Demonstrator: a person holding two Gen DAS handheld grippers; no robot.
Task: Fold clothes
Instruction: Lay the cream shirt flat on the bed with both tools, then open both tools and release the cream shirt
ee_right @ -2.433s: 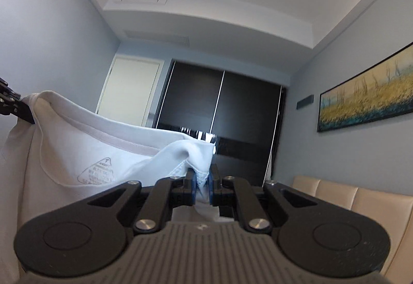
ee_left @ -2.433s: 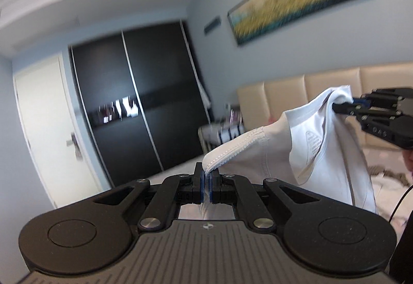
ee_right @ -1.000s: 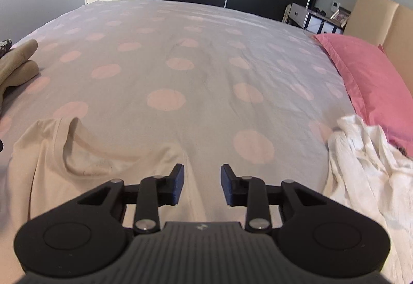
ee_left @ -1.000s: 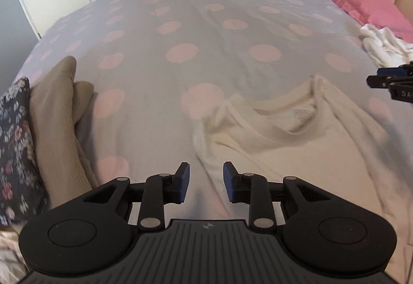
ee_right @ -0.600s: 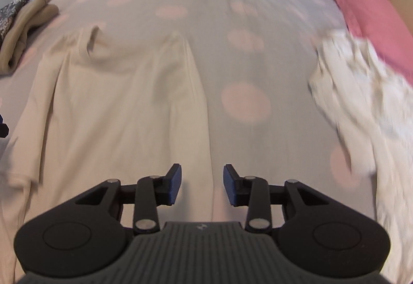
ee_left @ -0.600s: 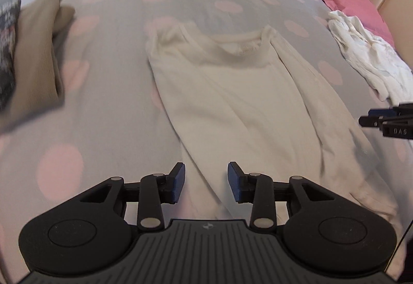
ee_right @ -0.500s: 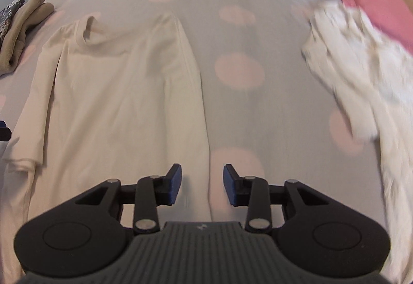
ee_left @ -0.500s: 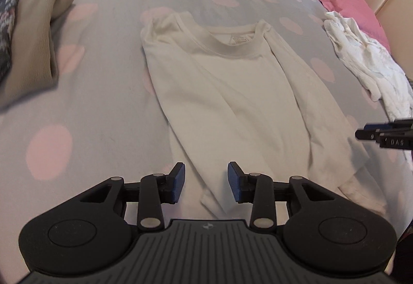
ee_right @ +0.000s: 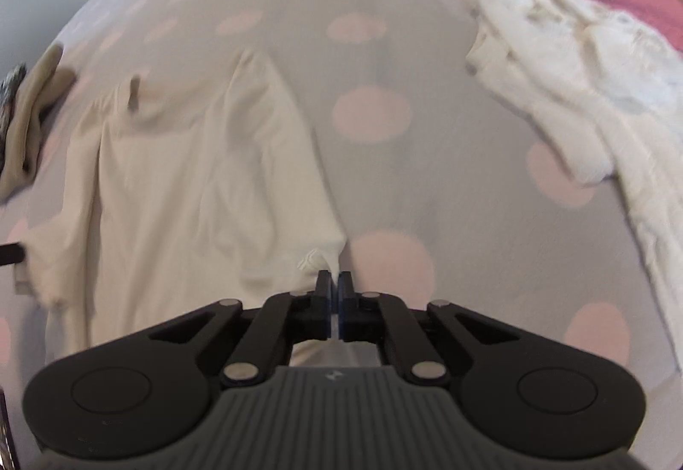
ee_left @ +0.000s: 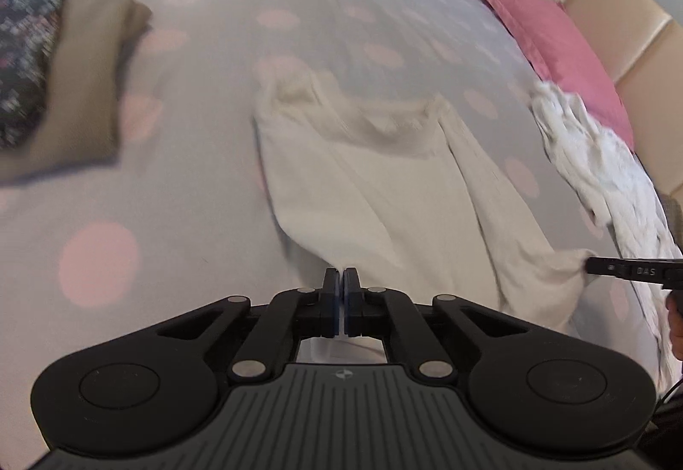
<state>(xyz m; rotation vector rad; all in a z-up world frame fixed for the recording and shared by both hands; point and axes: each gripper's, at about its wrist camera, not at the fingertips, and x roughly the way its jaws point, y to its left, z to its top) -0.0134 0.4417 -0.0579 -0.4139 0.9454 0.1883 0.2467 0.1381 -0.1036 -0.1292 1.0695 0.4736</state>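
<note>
A cream long-sleeved shirt [ee_left: 384, 192] lies on the bed with its collar at the far end and its lower edge towards me. My left gripper [ee_left: 342, 273] is shut on the shirt's near left edge, and fabric bunches up between its pads. My right gripper [ee_right: 334, 278] is shut on the shirt [ee_right: 192, 179] at its near right corner. In the left wrist view that right gripper [ee_left: 593, 266] comes in from the right with the cloth pulled into a point at its tip. The shirt's collar area is rumpled.
The bedspread [ee_left: 192, 192] is grey with pink dots. A folded tan garment [ee_left: 85, 64] and a floral cloth [ee_left: 25, 56] lie at the left. A heap of white clothes [ee_right: 576, 64] lies at the right, beside a pink pillow [ee_left: 555, 39] and a beige headboard [ee_left: 619, 0].
Both grippers were open over the flat shirt and are now shut on its near edge. The cloth has bunched and pulled towards them, and the collar has rumpled.
</note>
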